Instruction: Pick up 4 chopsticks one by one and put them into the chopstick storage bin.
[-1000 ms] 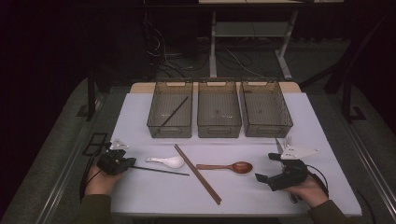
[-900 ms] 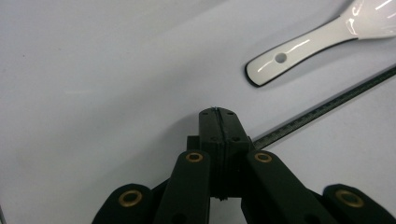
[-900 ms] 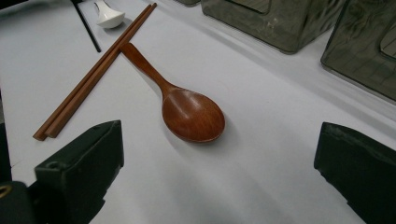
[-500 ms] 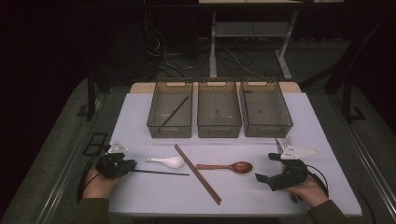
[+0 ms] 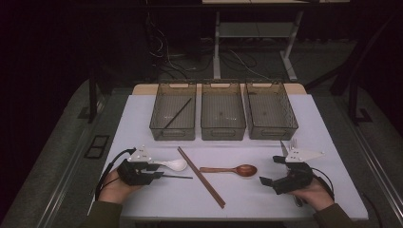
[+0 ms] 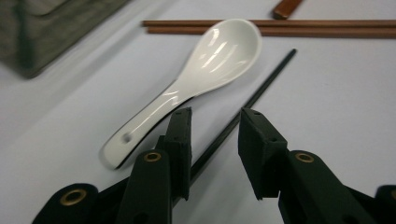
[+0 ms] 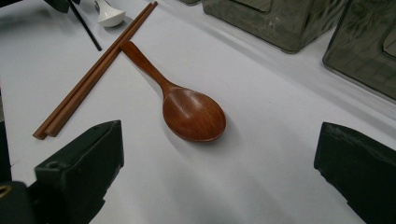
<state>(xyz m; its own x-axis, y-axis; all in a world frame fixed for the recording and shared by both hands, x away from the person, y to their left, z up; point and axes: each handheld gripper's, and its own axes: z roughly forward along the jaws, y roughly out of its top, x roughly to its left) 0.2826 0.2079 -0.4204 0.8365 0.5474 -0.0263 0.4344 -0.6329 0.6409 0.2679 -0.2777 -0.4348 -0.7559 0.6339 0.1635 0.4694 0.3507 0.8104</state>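
Left gripper [image 5: 154,175]: now farther right than a second ago, jaws astride near end of black chopstick [image 5: 177,176], just beside white spoon [image 5: 170,165]

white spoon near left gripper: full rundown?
The white spoon looks like glossy ceramic, soup-spoon shape: deep oval bowl, short grooved handle with a small hole near its end. It lies flat, bowl up and empty, on the white table. A black chopstick lies alongside; contact unclear. The left gripper sits just short of its handle, not touching.
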